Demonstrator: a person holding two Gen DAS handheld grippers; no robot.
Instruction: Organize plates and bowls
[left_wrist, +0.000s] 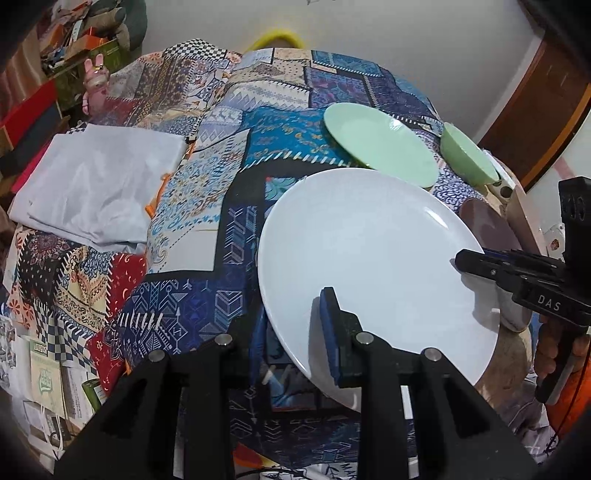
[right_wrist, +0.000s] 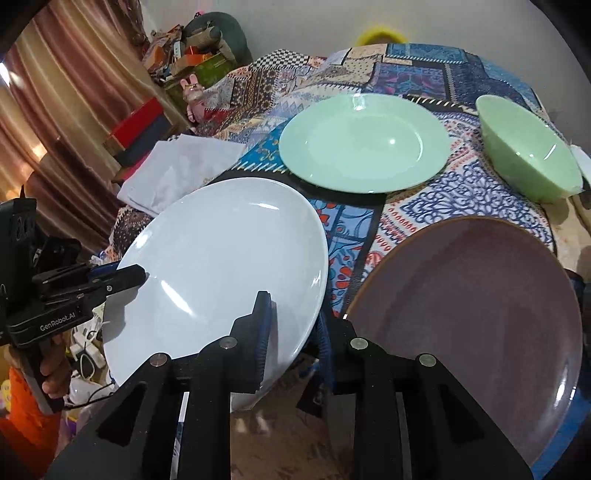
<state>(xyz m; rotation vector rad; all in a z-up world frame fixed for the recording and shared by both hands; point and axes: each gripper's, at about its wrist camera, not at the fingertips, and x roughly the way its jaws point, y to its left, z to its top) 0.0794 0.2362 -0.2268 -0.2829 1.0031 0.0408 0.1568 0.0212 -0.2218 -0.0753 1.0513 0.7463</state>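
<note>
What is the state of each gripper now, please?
Left gripper: shut on the white plate, at its rim.
Right gripper: shut on the same white plate, at its opposite rim.

The right gripper (right_wrist: 291, 325) pinches the near rim of the white plate (right_wrist: 221, 266), which is tilted and lifted; the left gripper (right_wrist: 122, 277) grips its opposite rim. A purple plate (right_wrist: 472, 317) lies at the patterned cloth's (right_wrist: 424, 206) near right edge, with a green plate (right_wrist: 362, 142) and a green bowl (right_wrist: 532, 155) farther back.
</note>
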